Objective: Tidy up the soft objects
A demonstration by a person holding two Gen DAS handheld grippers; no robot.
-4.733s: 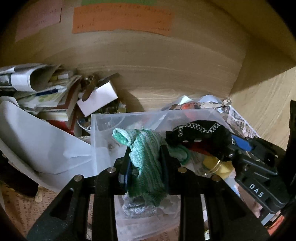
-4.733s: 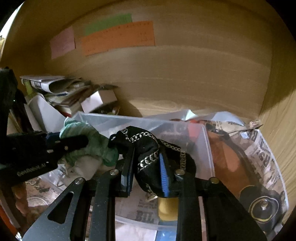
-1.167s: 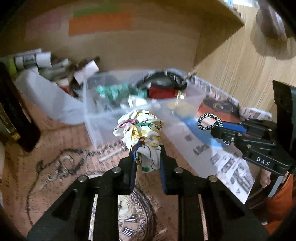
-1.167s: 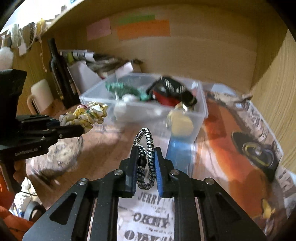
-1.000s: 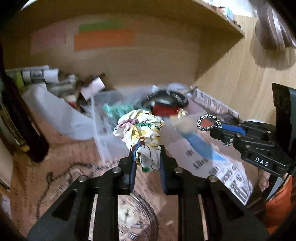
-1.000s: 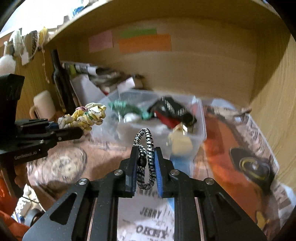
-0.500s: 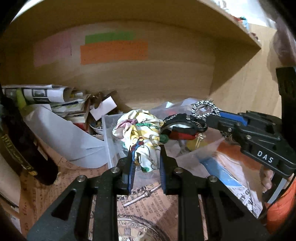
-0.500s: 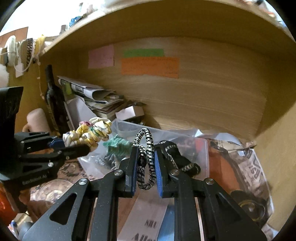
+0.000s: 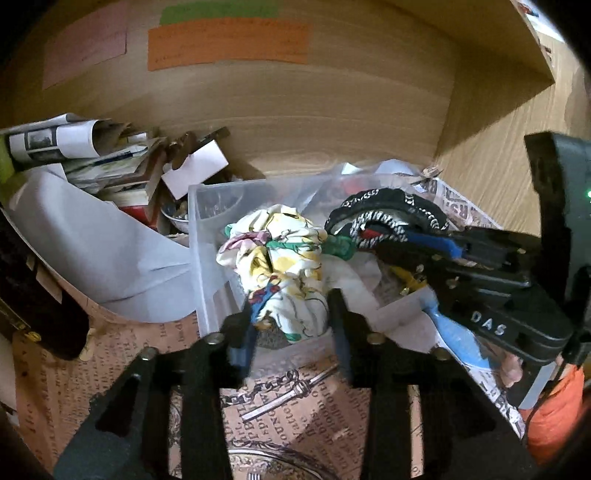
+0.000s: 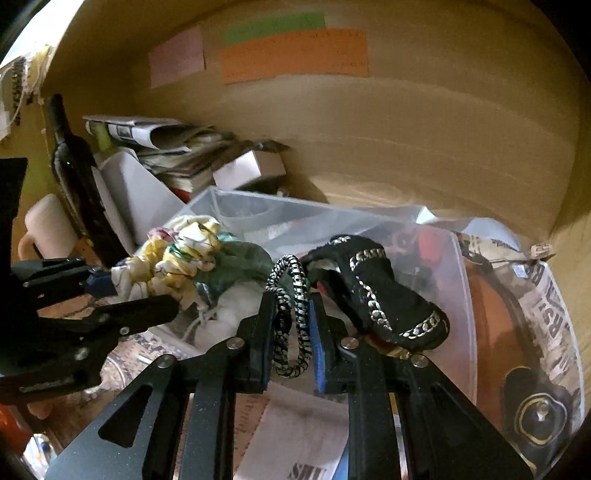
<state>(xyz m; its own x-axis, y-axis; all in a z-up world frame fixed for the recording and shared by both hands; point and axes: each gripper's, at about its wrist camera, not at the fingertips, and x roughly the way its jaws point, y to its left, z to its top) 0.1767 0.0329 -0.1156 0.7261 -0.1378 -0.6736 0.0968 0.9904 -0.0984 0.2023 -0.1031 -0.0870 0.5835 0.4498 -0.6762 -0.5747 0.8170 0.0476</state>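
An orange paper strip (image 9: 227, 44), a green strip (image 10: 274, 24) and a pink note (image 9: 85, 51) are stuck on the wooden back wall (image 10: 424, 129). Rolled newspapers (image 9: 55, 142) top a stack of books (image 10: 184, 166) at left, beside a dark bottle (image 10: 72, 170) and a pale mug (image 10: 46, 229).

Left tool (image 9: 290, 325) fingers spread apart with gaps at the sides, right tool (image 10: 291, 332) fingers close together, both tools side by side, pointing forward
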